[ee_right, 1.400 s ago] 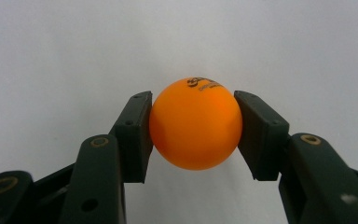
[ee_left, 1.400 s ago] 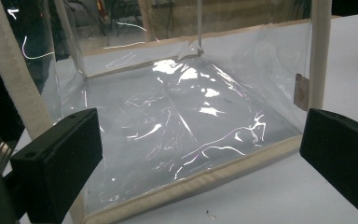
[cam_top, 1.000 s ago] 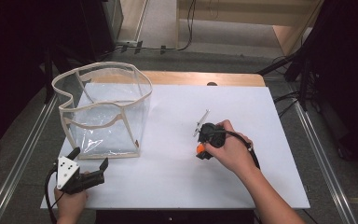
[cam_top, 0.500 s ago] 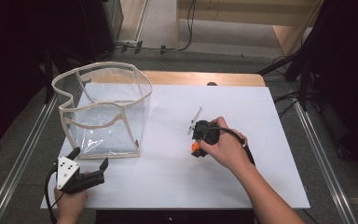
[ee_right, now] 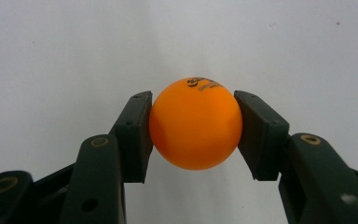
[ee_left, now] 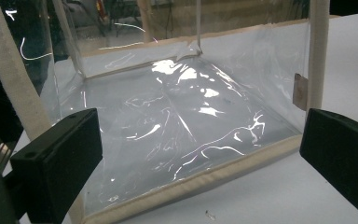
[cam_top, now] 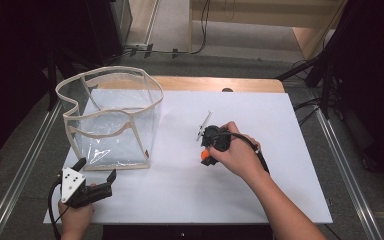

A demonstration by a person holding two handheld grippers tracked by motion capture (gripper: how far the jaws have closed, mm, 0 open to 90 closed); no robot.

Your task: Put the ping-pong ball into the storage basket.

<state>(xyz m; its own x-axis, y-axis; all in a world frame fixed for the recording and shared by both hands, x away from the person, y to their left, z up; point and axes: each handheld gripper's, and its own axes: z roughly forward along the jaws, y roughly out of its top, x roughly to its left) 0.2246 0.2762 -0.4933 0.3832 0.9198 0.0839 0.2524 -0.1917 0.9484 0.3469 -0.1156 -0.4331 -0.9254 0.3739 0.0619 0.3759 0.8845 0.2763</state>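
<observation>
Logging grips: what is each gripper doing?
Left gripper: open, holding nothing.
Right gripper: closed on the orange plastic ball.

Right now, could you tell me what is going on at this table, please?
A person at a white table works with a gripper in each hand. The right gripper has its jaws shut on an orange ball, held over the table's middle. The left gripper, jaws open and holding nothing, sits near the front left corner, aimed at a clear plastic bag with beige trim that stands open-topped on the table. The ball is apart from the bag and not yet in it.
</observation>
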